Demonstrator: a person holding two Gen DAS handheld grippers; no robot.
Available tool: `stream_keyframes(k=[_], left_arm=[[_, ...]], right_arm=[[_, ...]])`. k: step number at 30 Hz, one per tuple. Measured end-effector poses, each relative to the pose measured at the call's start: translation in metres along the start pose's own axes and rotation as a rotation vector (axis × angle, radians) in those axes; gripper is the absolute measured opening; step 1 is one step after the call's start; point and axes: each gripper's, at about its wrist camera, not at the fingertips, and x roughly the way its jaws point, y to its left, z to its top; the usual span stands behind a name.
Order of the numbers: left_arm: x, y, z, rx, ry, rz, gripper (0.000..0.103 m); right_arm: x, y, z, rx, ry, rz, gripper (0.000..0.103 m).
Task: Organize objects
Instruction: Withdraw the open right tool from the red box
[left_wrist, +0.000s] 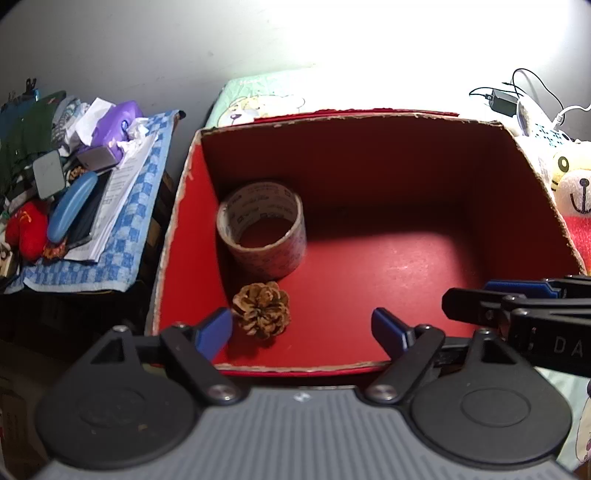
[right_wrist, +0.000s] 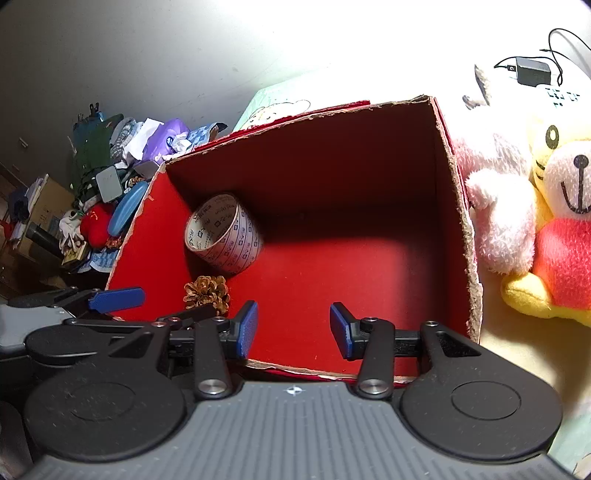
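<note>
Red cardboard box (left_wrist: 369, 258) holds a pine cone (left_wrist: 262, 309) beside a tape roll (left_wrist: 263, 229), near its left wall. Both the left gripper (left_wrist: 303, 328) and right gripper (right_wrist: 293, 328) stand released and empty. The cone is likely light and brittle; grip it across its middle.

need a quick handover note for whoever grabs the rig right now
Left gripper: open, empty, over the near edge of the red box; the pine cone lies on the box floor by its left finger, untouched.
Right gripper: open, empty, over the same near edge, to the right of the left one.
In the box: tape roll near the left wall, pine cone just in front of it.
Outside: plush toys right of the box; a cluttered pile on a checked cloth to the left.
Done: tape and cone are boxed.
Left: probably the plush toys next; nothing is held now.
</note>
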Motion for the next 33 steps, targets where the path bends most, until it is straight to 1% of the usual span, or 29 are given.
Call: stream_keyframes(k=[9, 15, 24, 28, 33], left_arm=[[0.000, 0.000, -0.002, 0.006, -0.011, 0.027, 0.091], [0.001, 0.001, -0.002, 0.001, -0.006, 0.030, 0.092], [-0.001, -0.001, -0.002, 0.006, -0.006, 0.056, 0.093], [-0.009, 0.001, 0.002, -0.011, -0.016, 0.042, 0.093], [-0.023, 0.001, 0.006, -0.023, -0.042, 0.060, 0.093]], right_arm=[[0.000, 0.002, -0.003, -0.026, -0.011, -0.008, 0.046], [-0.001, 0.004, -0.006, -0.035, -0.018, -0.013, 0.046], [-0.003, 0.005, -0.007, -0.036, -0.022, -0.014, 0.045], [-0.009, 0.004, -0.006, -0.023, -0.036, -0.001, 0.046], [-0.022, 0.008, -0.006, -0.061, -0.072, -0.014, 0.046]])
